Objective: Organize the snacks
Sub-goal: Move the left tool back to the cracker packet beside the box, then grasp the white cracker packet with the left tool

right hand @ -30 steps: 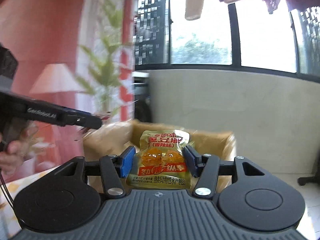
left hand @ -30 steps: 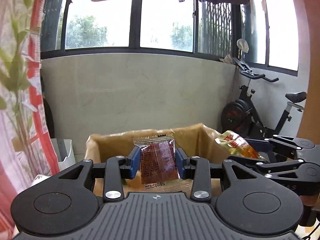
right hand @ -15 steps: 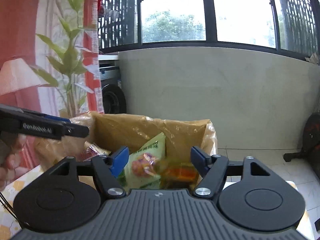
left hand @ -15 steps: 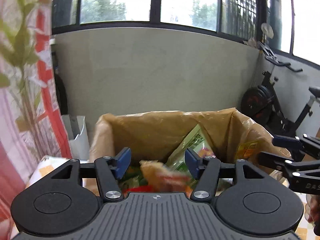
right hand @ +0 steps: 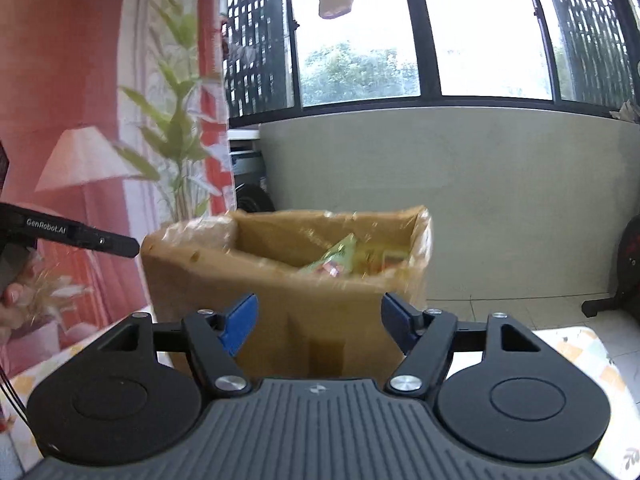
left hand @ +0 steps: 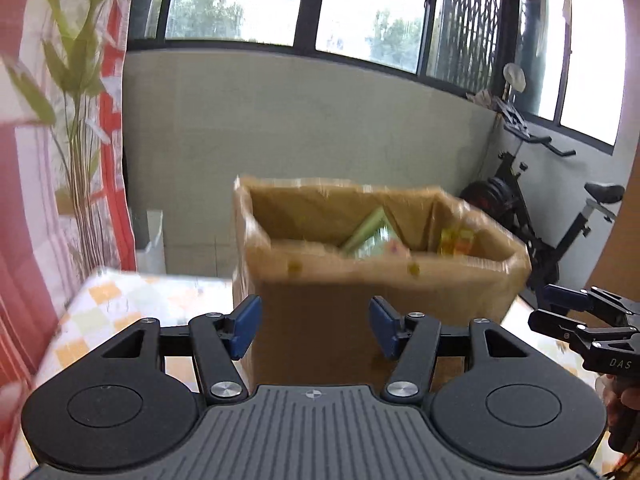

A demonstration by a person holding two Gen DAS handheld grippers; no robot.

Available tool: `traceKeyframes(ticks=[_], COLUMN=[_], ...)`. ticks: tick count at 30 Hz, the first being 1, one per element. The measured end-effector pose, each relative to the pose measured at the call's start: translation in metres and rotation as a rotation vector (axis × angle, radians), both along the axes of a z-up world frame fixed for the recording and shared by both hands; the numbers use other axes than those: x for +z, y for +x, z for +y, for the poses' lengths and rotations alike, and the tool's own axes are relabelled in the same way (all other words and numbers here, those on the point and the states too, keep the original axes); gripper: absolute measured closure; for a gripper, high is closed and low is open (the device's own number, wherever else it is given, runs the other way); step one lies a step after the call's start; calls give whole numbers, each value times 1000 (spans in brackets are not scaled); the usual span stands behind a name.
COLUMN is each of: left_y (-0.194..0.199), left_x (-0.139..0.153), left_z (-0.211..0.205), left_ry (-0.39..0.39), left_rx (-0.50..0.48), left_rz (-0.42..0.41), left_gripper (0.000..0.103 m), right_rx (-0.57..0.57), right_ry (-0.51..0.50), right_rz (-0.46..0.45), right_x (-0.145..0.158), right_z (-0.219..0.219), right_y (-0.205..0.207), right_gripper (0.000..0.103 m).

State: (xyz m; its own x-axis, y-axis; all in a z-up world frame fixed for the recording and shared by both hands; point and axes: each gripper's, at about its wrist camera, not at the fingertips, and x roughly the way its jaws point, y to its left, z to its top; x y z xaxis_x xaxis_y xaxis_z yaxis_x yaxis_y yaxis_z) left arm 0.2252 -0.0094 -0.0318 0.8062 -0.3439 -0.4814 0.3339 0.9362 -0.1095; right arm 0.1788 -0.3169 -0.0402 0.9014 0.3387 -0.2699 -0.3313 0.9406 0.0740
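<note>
A brown cardboard box (left hand: 360,280) lined with clear plastic stands on the table just ahead of both grippers. Inside it lie a green snack packet (left hand: 372,236) and a yellow one (left hand: 456,240), both blurred. My left gripper (left hand: 315,320) is open and empty in front of the box wall. The right gripper (left hand: 560,312) shows at the right edge. In the right wrist view my right gripper (right hand: 319,320) is open and empty before the box (right hand: 260,292), whose green packet (right hand: 336,258) peeks over the rim. The left gripper (right hand: 120,244) reaches in from the left.
The table carries a checked cloth (left hand: 120,304). A white bin (left hand: 152,240) and a printed curtain (left hand: 60,160) stand at the left, an exercise bike (left hand: 520,208) at the right. A person's hand (right hand: 12,300) holds the left gripper's handle.
Both grippers let go of their packets, the dark red one and the yellow one, which dropped into the box. Both then drew back and down, so the box now sits farther off.
</note>
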Motion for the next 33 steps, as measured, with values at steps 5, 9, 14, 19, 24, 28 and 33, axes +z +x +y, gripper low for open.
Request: traceKeyframes(ticks=[5,9,14,19,24,28,33], left_y=[1,7,23,39,47,54,58], left_x=[-36,-64,-93,-124,-145,-160,-169], left_z=[6,5,3,-4,-15,-20,-26], left_ry=[-27,-24,-39,-48,-48,-45,-49], left_rx=[14,16,16,20,10,9,-14], left_rz=[104,166,241,305,346,372,386], left_gripper=[42,42,42,42,43,48,51], right_rx=[40,86,127,141,175,207,217], right_ry=[-28,-77,-150,-239,-267,-252,-231], right_rz=[99,186,274,352,361,372,336], right_x=[-30,-57,-89,-120,-128,-132,-141], right_z=[15,31,46,67,77,76,69], right_y=[-9,-2,19,43,55,62,57], right_gripper=[32,32,32,34,35,39,40])
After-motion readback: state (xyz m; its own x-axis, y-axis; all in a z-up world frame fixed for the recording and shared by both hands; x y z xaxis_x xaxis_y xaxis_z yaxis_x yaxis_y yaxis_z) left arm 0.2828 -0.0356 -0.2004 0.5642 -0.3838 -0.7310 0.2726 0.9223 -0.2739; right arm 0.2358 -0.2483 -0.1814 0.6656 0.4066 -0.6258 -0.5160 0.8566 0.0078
